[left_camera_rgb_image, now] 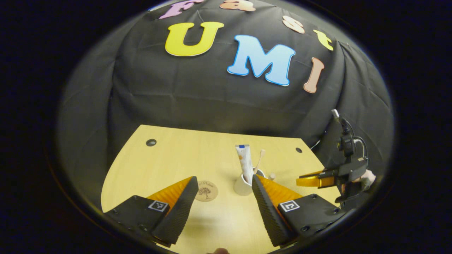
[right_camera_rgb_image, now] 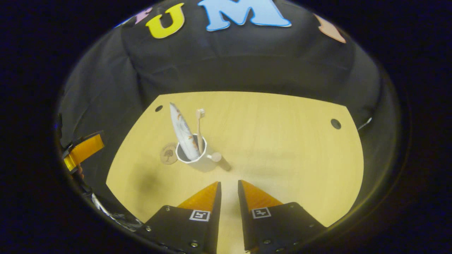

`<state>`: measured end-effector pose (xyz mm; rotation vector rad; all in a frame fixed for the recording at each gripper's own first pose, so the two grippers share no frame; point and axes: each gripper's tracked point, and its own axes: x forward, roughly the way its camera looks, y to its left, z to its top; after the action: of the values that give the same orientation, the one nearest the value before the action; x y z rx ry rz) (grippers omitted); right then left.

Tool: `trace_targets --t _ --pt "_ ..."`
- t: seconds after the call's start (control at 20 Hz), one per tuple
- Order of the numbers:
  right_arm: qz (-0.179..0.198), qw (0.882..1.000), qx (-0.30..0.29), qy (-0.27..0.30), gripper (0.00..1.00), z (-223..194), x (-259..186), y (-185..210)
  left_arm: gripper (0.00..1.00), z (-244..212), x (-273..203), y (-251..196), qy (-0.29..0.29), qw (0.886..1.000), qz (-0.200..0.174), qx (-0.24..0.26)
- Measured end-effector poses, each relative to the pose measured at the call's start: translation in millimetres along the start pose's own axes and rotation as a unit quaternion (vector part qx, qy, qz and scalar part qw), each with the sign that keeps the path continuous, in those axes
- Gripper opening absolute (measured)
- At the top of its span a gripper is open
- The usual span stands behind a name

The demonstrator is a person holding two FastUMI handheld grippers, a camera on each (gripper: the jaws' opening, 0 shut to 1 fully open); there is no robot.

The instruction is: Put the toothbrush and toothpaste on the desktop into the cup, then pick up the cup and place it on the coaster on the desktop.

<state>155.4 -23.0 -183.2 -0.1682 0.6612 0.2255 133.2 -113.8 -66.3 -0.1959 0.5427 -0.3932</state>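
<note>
I see a pale wooden desk (right_camera_rgb_image: pixel 268 141) in front of a black cloth wall. A white cup (right_camera_rgb_image: pixel 197 158) stands on it, holding the white toothpaste tube (right_camera_rgb_image: pixel 182 128) and the toothbrush (right_camera_rgb_image: pixel 199 128). The round brown coaster (left_camera_rgb_image: pixel 206 191) lies just beside the cup. My left claw (left_camera_rgb_image: pixel 224 190) is wide apart. My right claw (right_camera_rgb_image: pixel 229 192) is nearly together, holding nothing.
</note>
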Motion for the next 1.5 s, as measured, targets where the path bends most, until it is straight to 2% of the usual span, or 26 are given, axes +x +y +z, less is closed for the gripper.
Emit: trace_targets --t 0.05,0.2,0.3,0.45,0.5,0.55,0.6,0.65,1.05,1.1,1.35,1.45,1.5 --pt "0.003 0.999 -0.032 0.008 0.30 4 4 4 0.98 -7 -1 1 0.005 1.000 0.001 -0.003" --pt "0.009 0.992 -0.117 0.039 0.29 15 10 7 0.98 -29 -2 2 0.023 1.000 0.002 -0.020" --pt "0.023 0.986 -0.153 0.063 0.28 19 9 12 0.98 -41 -4 2 0.030 0.999 0.002 -0.035" --pt "0.019 0.976 -0.199 0.087 0.29 23 26 7 0.98 -58 -5 -2 0.042 0.998 0.000 -0.052" --pt "0.028 0.973 -0.204 0.103 0.31 19 29 9 0.94 -64 -6 -3 0.045 0.997 0.002 -0.055" --pt "0.030 0.971 -0.210 0.112 0.67 17 33 9 0.96 -69 -7 -1 0.048 0.997 0.004 -0.059" --pt "0.029 0.969 -0.217 0.117 0.76 15 40 7 0.98 -75 -6 1 0.052 0.996 0.008 -0.066" --pt "0.026 0.966 -0.226 0.120 0.71 15 47 6 0.98 -78 -6 2 0.055 0.996 0.011 -0.073" --pt "0.042 0.963 -0.241 0.116 0.70 21 98 2 1.00 -94 -5 39 0.064 0.988 0.066 -0.123" --pt "0.049 0.963 -0.240 0.112 0.64 22 101 3 0.98 -95 -5 43 0.064 0.987 0.071 -0.127" --pt "0.080 0.959 -0.249 0.111 0.57 15 116 6 0.98 -102 1 45 0.070 0.982 0.092 -0.148" --pt "0.090 0.959 -0.247 0.111 0.48 14 116 8 0.98 -105 3 44 0.073 0.981 0.097 -0.151" --pt "0.096 0.958 -0.245 0.112 0.48 13 117 8 1.00 -108 4 42 0.076 0.981 0.100 -0.151"
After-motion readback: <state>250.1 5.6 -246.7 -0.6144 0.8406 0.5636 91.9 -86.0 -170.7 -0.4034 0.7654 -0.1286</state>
